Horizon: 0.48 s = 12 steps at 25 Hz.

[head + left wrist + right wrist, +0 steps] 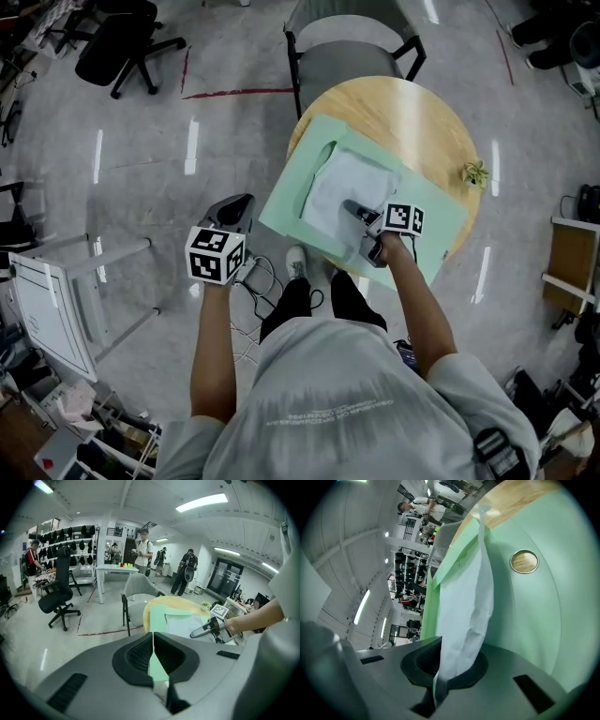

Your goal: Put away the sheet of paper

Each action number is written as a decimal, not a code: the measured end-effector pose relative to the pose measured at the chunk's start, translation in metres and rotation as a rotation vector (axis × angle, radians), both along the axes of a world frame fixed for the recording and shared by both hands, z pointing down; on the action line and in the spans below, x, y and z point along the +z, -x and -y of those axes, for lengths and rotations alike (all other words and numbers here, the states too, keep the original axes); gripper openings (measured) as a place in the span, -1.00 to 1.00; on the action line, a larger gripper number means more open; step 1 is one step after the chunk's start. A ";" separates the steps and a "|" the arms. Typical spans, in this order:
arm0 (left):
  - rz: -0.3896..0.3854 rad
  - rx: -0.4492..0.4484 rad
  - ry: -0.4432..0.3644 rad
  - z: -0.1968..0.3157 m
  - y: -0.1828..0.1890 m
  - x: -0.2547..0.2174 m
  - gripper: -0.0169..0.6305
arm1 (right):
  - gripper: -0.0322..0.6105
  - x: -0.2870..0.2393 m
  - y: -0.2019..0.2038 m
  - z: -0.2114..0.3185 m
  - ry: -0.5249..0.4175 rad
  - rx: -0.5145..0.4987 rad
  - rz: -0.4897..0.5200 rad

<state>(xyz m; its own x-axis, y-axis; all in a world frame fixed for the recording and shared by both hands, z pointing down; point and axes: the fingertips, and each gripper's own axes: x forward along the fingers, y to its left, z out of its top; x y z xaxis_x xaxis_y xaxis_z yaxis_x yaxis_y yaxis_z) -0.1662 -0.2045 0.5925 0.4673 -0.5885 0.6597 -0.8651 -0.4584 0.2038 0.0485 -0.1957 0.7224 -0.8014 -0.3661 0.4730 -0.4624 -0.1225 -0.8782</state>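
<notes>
Right gripper (350, 207) pinched the sheet of paper (343, 186), which lay at its eleven o'clock; left gripper (238, 202) hung shut, empty.

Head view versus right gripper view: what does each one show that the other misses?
Only the head view: the left claw held off the table over the floor, and a small plant at the table's edge. Only the right gripper view: the right claw seen shut on the paper, and a round hole in the green folder showing wood. Both: paper, folder and wooden table.
</notes>
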 end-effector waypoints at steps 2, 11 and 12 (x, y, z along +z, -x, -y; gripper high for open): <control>0.001 0.001 0.002 0.001 0.004 0.002 -0.87 | -0.80 0.001 0.005 0.005 0.004 0.019 0.032; 0.002 -0.001 -0.004 0.003 0.013 0.005 -0.87 | -0.03 -0.019 0.009 0.012 -0.068 0.050 0.073; 0.000 -0.004 -0.005 0.002 0.013 0.004 -0.87 | 0.04 -0.021 0.006 0.008 -0.078 0.043 0.054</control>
<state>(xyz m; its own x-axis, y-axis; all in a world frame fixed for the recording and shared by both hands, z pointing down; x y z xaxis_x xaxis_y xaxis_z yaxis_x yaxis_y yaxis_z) -0.1795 -0.2069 0.5968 0.4646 -0.5940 0.6568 -0.8671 -0.4557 0.2013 0.0427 -0.2042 0.7016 -0.8078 -0.4346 0.3983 -0.4099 -0.0715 -0.9093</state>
